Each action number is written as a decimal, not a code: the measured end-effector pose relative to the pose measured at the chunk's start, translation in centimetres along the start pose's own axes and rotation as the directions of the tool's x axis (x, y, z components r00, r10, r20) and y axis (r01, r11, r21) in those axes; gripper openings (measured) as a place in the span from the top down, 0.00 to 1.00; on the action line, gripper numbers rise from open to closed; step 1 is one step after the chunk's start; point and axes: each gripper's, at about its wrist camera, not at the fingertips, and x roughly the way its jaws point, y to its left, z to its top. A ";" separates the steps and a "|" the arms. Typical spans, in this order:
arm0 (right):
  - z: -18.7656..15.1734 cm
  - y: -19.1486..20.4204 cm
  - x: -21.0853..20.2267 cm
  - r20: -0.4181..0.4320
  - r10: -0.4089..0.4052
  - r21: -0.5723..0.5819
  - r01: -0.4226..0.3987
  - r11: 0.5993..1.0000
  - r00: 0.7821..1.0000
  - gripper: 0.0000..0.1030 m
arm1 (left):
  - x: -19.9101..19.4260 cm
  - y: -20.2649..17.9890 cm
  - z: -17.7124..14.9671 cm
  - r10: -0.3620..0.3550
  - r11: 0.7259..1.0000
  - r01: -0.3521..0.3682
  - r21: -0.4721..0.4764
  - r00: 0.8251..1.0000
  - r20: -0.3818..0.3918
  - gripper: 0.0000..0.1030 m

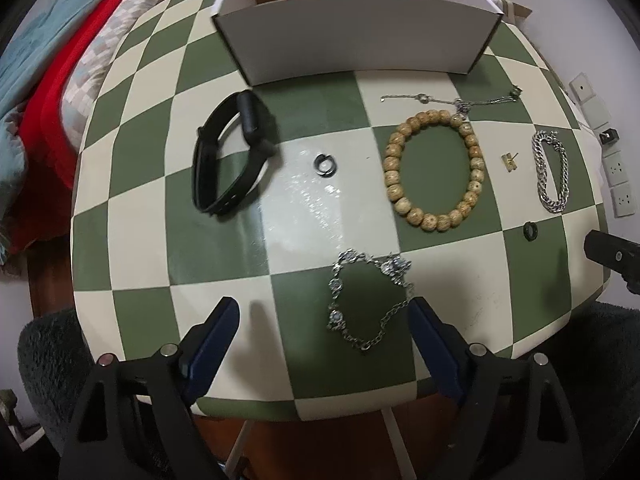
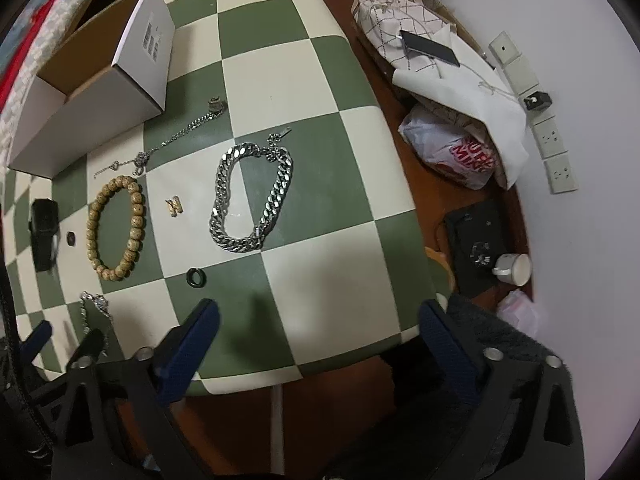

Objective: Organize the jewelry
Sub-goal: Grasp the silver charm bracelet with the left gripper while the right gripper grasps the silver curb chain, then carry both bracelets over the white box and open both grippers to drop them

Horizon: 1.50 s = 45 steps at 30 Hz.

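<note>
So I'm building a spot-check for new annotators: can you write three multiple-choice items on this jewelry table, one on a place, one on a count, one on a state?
1. Where does the gold earring lie?
A. inside the box
B. between the wooden bead bracelet and the heavy silver chain bracelet
C. on the watch

2. How many dark rings lie on the table?
A. one
B. two
C. four

3. How are the left gripper and right gripper?
A. both open, empty
B. both shut
C. left holds a ring

Answers: 1 B, it sits in the gap between them. 2 B, one near the black watch, one below the chain. 3 A, fingers spread, nothing between.

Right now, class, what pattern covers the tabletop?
Green and cream checks on the tabletop; left wrist view shows it best.
</note>
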 end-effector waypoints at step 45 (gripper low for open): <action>3.1 2.1 2.0 0.180 0.046 0.002 -0.047 0.999 0.983 0.92 | -3.1 4.5 2.2 0.020 0.997 -0.009 -0.073 0.988 0.154 0.97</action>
